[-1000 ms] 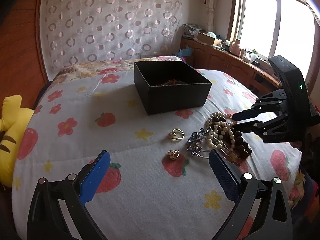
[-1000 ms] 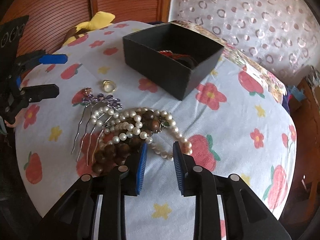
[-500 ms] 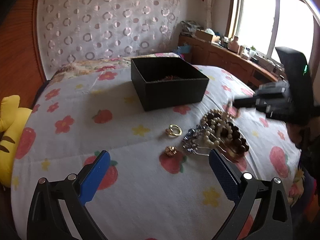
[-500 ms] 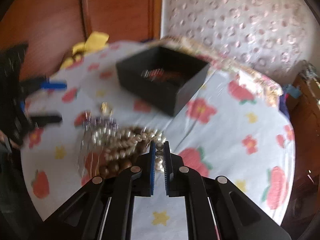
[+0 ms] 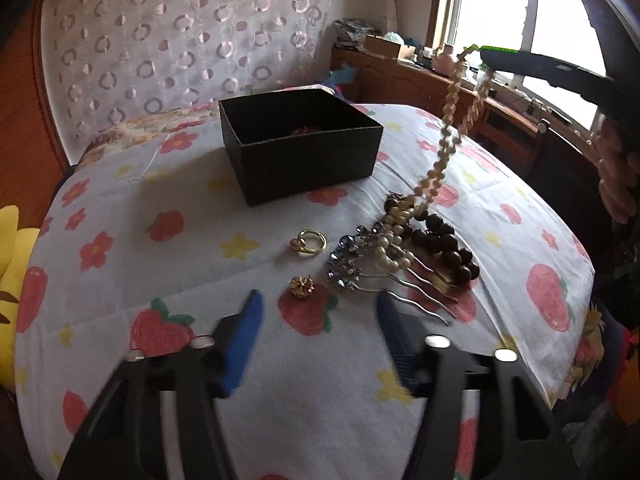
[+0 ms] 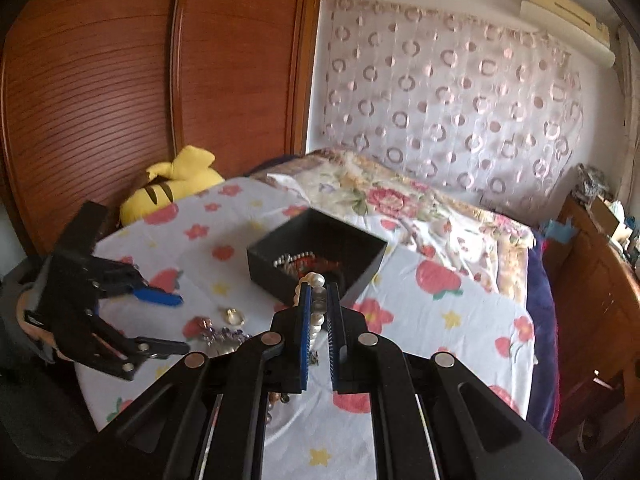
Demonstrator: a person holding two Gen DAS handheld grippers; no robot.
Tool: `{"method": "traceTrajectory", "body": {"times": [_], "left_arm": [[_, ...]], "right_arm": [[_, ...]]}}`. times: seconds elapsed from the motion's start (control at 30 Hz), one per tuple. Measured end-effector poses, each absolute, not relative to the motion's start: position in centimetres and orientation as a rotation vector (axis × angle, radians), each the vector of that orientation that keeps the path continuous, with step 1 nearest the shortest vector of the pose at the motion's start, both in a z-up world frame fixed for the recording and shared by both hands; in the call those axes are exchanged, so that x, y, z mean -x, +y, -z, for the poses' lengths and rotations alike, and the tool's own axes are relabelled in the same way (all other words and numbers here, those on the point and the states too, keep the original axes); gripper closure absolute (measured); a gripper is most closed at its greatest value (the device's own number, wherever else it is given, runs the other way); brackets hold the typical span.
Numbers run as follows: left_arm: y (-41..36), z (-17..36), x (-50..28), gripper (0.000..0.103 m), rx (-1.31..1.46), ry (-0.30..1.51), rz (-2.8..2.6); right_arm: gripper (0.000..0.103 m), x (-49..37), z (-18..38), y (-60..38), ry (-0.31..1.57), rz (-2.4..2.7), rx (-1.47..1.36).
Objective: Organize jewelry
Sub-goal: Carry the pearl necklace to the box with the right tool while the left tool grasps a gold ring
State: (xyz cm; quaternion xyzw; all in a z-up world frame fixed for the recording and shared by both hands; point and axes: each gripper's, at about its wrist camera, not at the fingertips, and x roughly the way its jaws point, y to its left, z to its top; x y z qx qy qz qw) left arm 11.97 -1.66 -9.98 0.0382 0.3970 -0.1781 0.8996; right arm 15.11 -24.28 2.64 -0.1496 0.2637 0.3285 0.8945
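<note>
Right gripper (image 6: 319, 312) fingers pinching white pearl bead necklace (image 5: 448, 120), top end lost in window glare. Left gripper (image 5: 318, 312) fingers wide, blurry. Open black cardboard box (image 5: 300, 144) contents mostly hidden.

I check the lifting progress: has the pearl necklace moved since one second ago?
Yes. The pearl necklace, clamped in the right gripper, now hangs upward from the pile beside the black box; its lower end still touches the bedsheet.
</note>
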Motion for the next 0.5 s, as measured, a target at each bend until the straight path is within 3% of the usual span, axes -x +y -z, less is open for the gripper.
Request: {"method": "traceTrajectory", "body": {"times": [0.07, 0.27, 0.5], "left_arm": [[-1.6, 9.9, -12.5, 0.067, -0.074, 0.829, 0.37], [-1.4, 10.8, -14.0, 0.081, -0.074, 0.871, 0.36], [-1.8, 11.1, -14.6, 0.085, -0.086, 0.871, 0.358]], "right_arm": [[0.094, -15.0, -3.5, -24.5, 0.528, -0.676, 0.303], [0.094, -14.7, -5.3, -24.9, 0.485, -0.658, 0.288], [0.094, -14.4, -7.5, -25.2, 0.437, -0.651, 0.274]]}}
